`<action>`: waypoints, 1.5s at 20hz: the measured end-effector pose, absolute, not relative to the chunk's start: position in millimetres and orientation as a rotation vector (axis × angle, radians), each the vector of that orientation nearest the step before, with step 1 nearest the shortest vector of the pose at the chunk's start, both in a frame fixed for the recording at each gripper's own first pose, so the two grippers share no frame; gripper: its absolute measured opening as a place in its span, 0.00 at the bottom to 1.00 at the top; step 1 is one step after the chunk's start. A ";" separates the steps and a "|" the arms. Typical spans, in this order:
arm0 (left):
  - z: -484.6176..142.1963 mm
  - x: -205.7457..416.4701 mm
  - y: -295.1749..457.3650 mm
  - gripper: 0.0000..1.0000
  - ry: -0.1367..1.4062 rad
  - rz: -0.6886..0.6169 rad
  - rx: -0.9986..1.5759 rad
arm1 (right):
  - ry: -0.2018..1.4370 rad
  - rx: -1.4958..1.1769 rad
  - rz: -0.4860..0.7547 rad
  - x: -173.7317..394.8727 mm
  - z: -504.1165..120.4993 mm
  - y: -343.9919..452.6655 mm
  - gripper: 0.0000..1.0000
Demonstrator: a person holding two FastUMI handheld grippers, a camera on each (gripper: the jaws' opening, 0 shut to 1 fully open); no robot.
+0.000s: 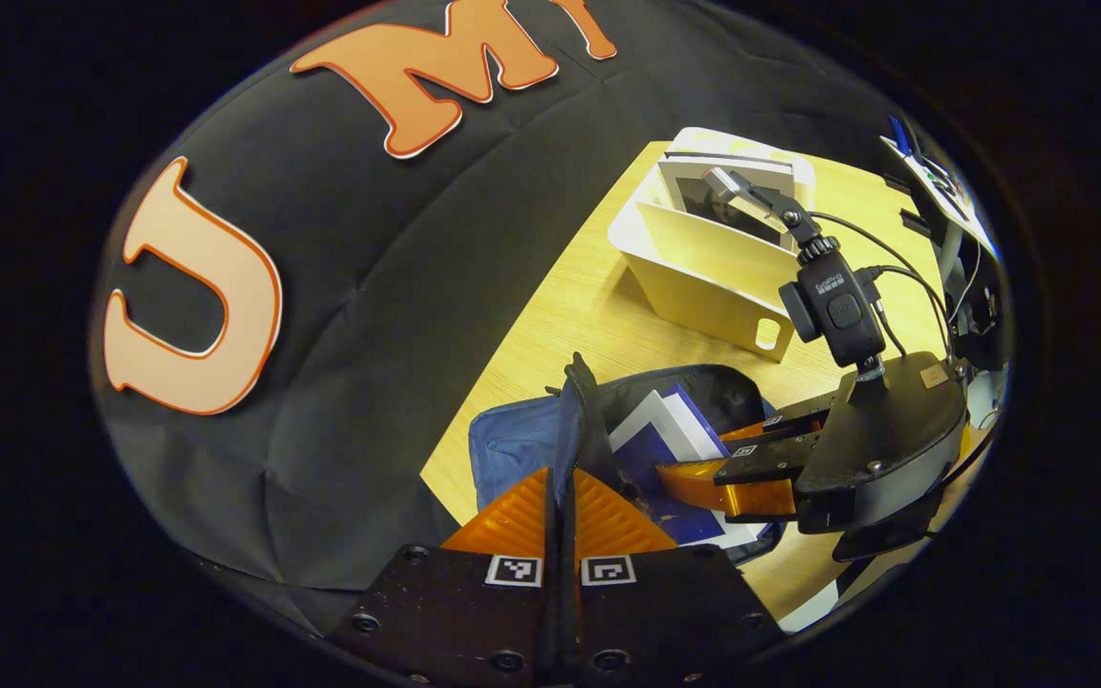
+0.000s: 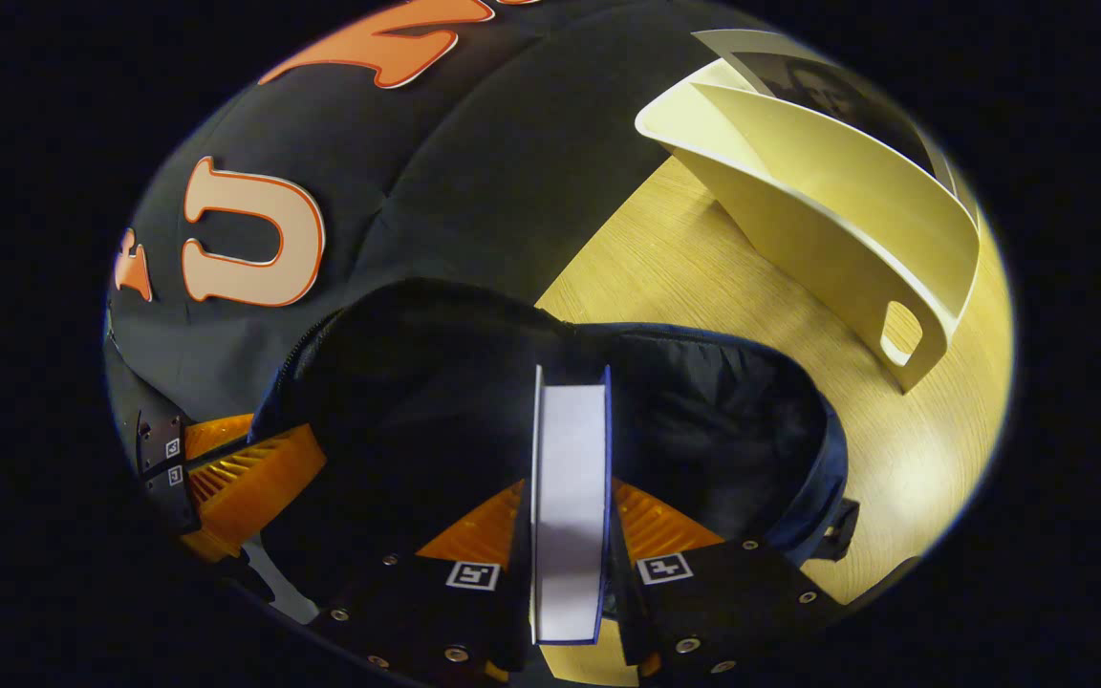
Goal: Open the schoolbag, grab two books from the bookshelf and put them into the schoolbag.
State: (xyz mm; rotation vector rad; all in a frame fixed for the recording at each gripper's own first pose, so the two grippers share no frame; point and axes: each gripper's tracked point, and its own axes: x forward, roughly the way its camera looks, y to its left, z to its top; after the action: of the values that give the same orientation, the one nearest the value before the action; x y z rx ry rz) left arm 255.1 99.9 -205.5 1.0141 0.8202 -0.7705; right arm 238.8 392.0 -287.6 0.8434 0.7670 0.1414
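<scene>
A blue schoolbag (image 1: 512,440) lies open on the wooden table (image 1: 589,306). My left gripper (image 1: 560,502) is shut on the bag's flap edge (image 1: 577,411), holding it up. In the right gripper view the bag's dark mouth (image 2: 703,420) gapes wide. My right gripper (image 2: 565,521) is shut on a blue-covered book (image 2: 570,478), page edges facing the camera, held over that mouth. In the left gripper view the right gripper (image 1: 742,473) holds the book (image 1: 665,430) halfway inside the bag. The cream bookshelf (image 1: 703,268) stands behind with a further book (image 1: 723,196) in it.
The bookshelf (image 2: 828,220) stands to the right of the bag on the table (image 2: 703,277). The black cloth wall runs along the table's left side. Cables and equipment (image 1: 942,191) sit at the far right edge.
</scene>
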 end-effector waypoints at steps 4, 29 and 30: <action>-206.0 254.2 119.8 0.01 0.823 -0.751 0.989 | 0.834 0.832 0.139 229.3 -293.1 378.6 0.78; -243.2 238.8 119.6 0.01 0.855 -0.800 0.972 | 0.718 0.366 -0.051 159.4 -176.0 129.4 0.97; -244.3 238.2 119.6 0.01 0.856 -0.802 0.970 | 0.717 0.332 -0.054 162.7 -165.0 118.4 0.97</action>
State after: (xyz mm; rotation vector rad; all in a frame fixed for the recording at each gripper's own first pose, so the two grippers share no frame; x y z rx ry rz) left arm 238.2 119.6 -244.3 0.9700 0.8558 -0.8019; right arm 162.7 118.4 -165.0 0.3318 0.7173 -0.0537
